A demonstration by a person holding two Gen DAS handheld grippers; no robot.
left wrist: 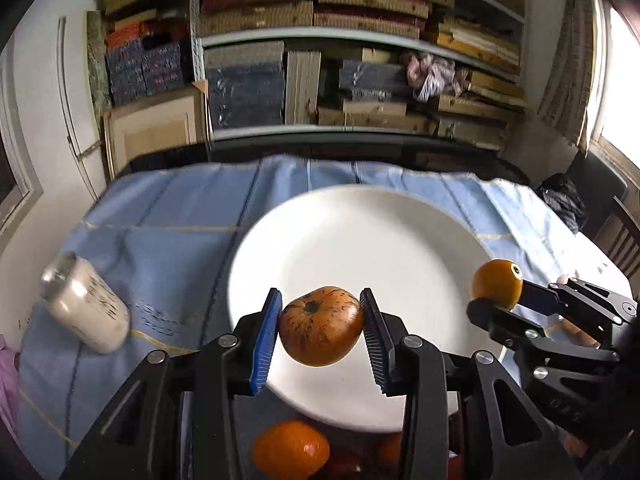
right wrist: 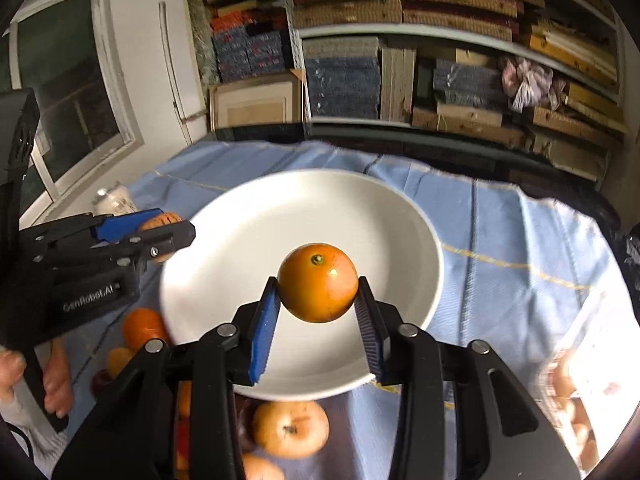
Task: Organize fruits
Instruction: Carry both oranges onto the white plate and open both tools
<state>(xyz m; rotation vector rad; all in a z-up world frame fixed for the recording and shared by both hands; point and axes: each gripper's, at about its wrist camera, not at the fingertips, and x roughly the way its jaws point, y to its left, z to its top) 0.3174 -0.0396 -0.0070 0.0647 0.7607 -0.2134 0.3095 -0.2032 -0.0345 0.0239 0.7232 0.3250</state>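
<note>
My left gripper [left wrist: 320, 330] is shut on a streaked brown-orange apple [left wrist: 322, 326], held in the air over the near part of a white plate [left wrist: 360, 236]. My right gripper [right wrist: 318, 312] is shut on a smooth orange [right wrist: 318, 288] above the same plate [right wrist: 248, 240]. From the left wrist view the right gripper [left wrist: 494, 300] with its orange [left wrist: 497, 283] hangs at the plate's right rim. From the right wrist view the left gripper [right wrist: 160, 232] and its apple [right wrist: 162, 222] sit at the plate's left rim. The plate holds nothing.
Several loose fruits lie near the plate's front edge: an orange [left wrist: 291, 454] and a pale apple [right wrist: 291, 428]. A white jar [left wrist: 86, 308] lies tipped on the blue cloth [left wrist: 168, 216] at the left. A clear bag of fruit [right wrist: 576, 404] is at the right. Packed shelves [left wrist: 340, 60] stand behind.
</note>
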